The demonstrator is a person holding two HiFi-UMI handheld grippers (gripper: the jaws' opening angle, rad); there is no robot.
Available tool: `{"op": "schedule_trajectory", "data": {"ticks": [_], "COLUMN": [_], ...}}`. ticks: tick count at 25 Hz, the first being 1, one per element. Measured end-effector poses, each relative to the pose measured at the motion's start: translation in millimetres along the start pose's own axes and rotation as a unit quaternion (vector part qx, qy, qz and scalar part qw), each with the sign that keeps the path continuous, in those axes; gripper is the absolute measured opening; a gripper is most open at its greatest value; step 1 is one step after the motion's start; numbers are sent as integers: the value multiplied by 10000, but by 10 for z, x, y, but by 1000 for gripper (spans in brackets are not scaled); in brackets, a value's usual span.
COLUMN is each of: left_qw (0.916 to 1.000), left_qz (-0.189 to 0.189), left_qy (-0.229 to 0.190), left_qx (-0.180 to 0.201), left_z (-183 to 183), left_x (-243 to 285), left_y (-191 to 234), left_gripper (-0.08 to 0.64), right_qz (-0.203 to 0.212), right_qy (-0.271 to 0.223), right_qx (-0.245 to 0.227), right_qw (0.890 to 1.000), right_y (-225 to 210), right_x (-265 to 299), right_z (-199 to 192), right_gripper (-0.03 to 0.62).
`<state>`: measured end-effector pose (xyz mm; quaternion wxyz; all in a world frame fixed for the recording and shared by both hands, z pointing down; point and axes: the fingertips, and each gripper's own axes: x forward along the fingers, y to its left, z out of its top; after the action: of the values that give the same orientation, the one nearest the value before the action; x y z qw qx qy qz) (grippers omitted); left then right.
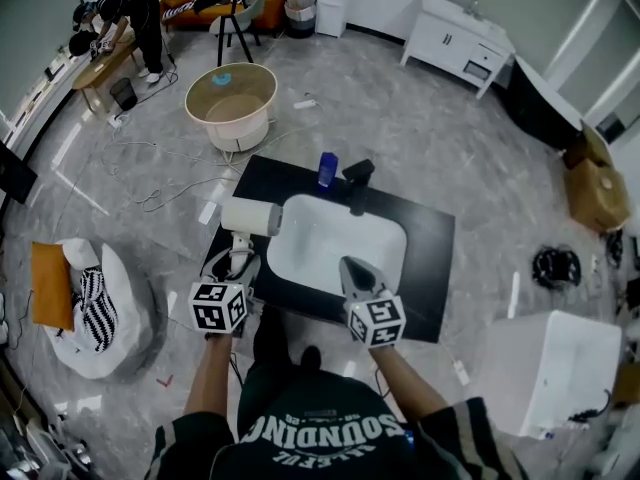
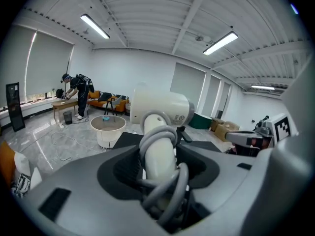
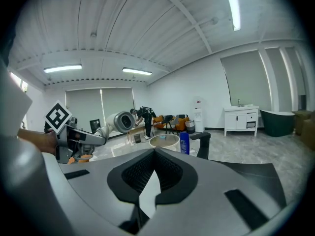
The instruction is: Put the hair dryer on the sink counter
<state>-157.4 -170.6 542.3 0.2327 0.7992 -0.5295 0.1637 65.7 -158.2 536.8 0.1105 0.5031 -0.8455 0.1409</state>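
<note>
Head view: bottle (image 1: 328, 168), faucet (image 1: 358, 180) behind basin (image 1: 320, 246); hair dryer (image 1: 250, 218) beside.

Head view steeply down over sink (image 1: 330, 243); gripper views level, close, seemingly sharing faucet (image 3: 203, 142).

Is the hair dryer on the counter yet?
Not yet. Done: the left hand-held gripper grips the hair dryer by its handle. In hand: the dryer looks held up over the left end of the black counter, beside the white sink. Left: lower it onto the counter and let go.
</note>
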Motion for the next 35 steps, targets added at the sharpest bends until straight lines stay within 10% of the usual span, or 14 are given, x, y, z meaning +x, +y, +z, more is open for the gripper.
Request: {"op": "schedule_trajectory", "data": {"ticks": [20, 35], "left_qw": [9959, 9905], "left_qz": [-718, -739], "left_qy": [402, 1146], "left_qx": [366, 175], "left_z": [610, -27], "left_x": [1282, 1728], "left_y": [682, 936], "left_gripper": [221, 221], "right_qz": [-882, -1114], "right_qy": [83, 583], "right_qx": [373, 490], "right_qw": [9954, 9909], "right_y": [-304, -310], "right_x": [1017, 1241], "right_z": [232, -53], "right_gripper": [0, 0]}}
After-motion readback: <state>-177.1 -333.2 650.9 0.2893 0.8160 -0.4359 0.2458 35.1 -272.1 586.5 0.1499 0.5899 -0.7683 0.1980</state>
